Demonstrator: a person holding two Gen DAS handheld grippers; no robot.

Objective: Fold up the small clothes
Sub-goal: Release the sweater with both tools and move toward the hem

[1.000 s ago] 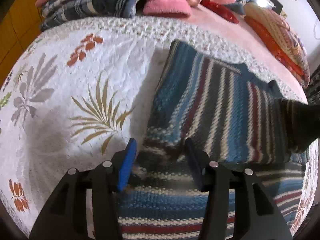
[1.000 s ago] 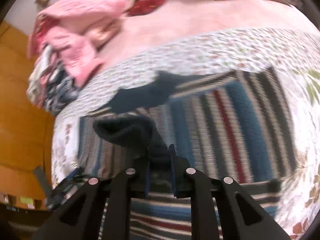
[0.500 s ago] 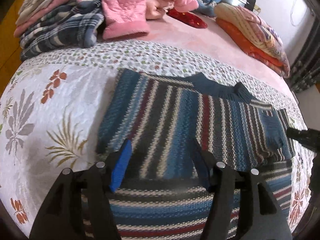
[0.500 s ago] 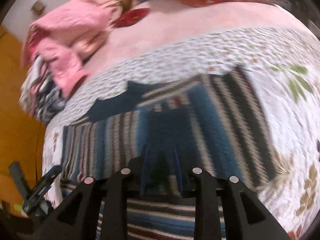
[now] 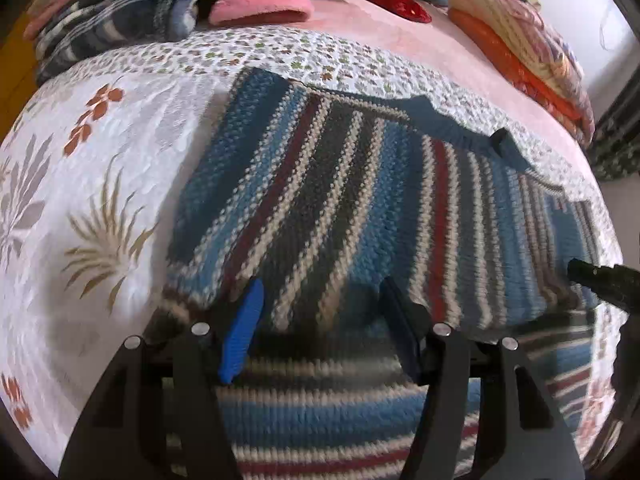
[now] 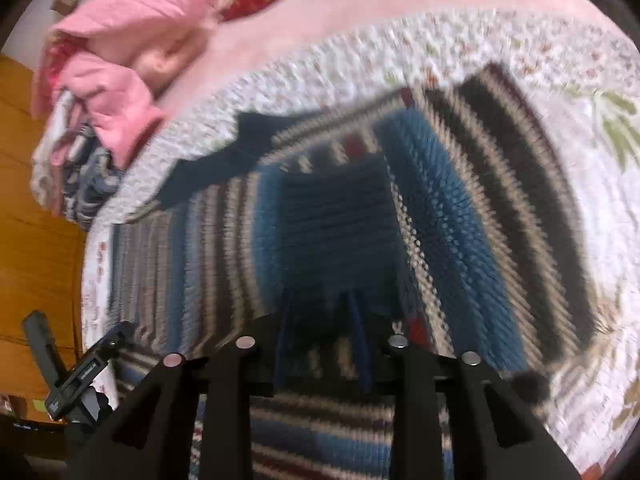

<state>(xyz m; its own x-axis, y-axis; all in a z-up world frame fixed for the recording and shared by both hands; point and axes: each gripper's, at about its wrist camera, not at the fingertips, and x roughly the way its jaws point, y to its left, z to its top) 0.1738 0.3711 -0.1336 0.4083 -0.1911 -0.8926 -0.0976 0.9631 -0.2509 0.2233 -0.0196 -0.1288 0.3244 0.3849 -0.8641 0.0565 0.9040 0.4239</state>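
Observation:
A knitted sweater striped in blue, dark grey, cream and maroon lies flat on the floral bedspread, its dark blue collar toward the far side. My left gripper hovers open over its near edge with only knit beneath the blue fingers. In the right wrist view the sweater has a sleeve laid across its body, ending in a dark blue cuff. My right gripper stands just behind that cuff, fingers parted and holding nothing. Its black tip shows at the right edge of the left wrist view.
A heap of pink and plaid clothes lies along the far side of the bed. Folded orange and cream blankets and a red cushion sit at the back right. An orange wooden panel stands beyond the bed's left edge.
My right gripper carried the dark cuff across onto the sweater's body, then its fingers parted and the cuff now lies flat. The left gripper stayed open and shifted along the near edge.

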